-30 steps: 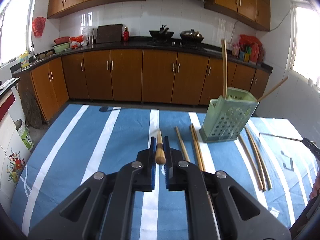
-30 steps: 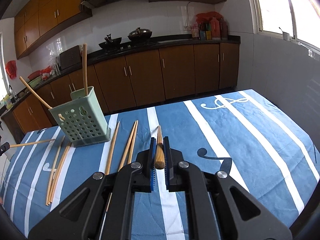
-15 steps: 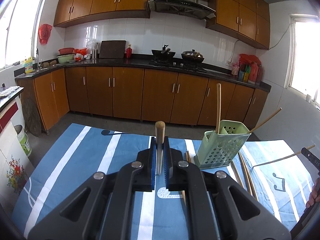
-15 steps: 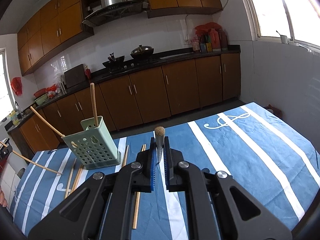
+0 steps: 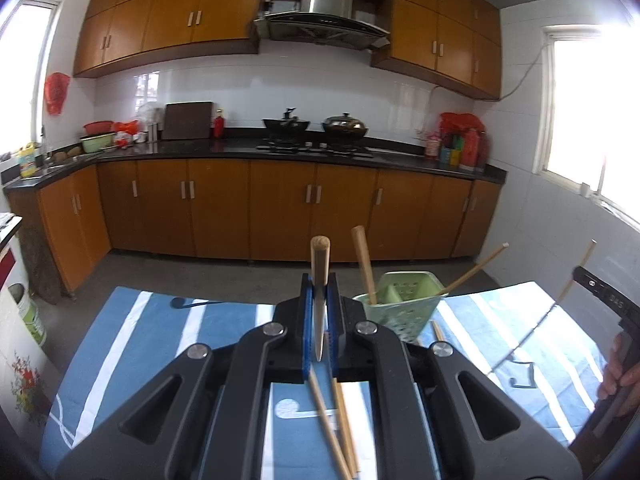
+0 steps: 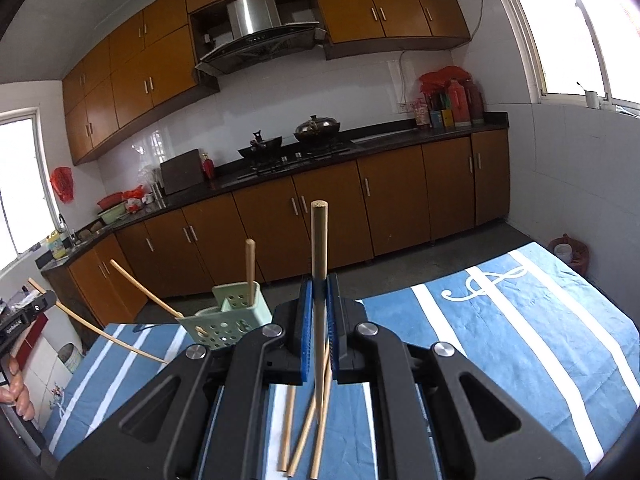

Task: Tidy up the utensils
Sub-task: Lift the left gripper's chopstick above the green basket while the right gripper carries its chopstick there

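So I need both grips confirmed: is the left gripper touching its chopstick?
Touching: the left wrist view shows the left gripper pads clamped on the chopstick.

I see a pale green perforated utensil holder [image 5: 404, 306] on my blue, white-striped tablecloth [image 6: 520, 320], with tan wooden chopsticks [image 6: 304, 432].

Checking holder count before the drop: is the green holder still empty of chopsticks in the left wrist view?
No: two chopsticks already stand in the green holder, one near upright and one leaning out to the right.
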A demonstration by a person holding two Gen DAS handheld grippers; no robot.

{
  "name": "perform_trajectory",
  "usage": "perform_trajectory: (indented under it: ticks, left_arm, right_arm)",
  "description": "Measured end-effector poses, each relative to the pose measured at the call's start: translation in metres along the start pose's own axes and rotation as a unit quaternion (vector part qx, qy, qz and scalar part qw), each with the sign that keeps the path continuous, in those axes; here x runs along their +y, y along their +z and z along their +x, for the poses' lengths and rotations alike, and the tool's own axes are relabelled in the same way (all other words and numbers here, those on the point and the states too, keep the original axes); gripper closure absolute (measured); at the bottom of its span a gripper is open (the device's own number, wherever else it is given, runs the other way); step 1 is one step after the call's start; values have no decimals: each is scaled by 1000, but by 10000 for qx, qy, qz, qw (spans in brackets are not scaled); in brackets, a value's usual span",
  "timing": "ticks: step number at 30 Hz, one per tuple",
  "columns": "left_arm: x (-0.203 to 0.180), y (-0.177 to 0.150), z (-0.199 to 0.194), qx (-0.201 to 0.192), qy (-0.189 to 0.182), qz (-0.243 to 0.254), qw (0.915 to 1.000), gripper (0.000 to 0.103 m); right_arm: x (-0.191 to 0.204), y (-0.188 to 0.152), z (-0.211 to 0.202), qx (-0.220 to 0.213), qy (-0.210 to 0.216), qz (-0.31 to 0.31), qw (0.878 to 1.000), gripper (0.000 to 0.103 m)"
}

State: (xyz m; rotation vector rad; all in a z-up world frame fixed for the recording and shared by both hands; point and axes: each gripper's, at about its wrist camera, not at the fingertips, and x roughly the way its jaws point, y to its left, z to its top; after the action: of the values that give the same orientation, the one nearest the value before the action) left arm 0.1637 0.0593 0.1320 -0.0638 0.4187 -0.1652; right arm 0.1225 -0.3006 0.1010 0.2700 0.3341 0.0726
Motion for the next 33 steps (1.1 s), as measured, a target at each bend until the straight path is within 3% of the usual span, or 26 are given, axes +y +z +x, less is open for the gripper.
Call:
perform_trajectory:
  ticks: [8,21,33]
  left_arm:
    - [-33,37,-18,-229,-518,132,9983,95]
    - [-68,90,33,-1093,-240,-91,9937,95]
    - [-58,53,116,-514,-224,-332,9979,95]
  right_arm:
    - [37,34,-8,-535,591,-89,9968,95]
    - [65,60,39,-1055,496,-44,9932,95]
    - [67,26,104,-507,415,-21,9979,95]
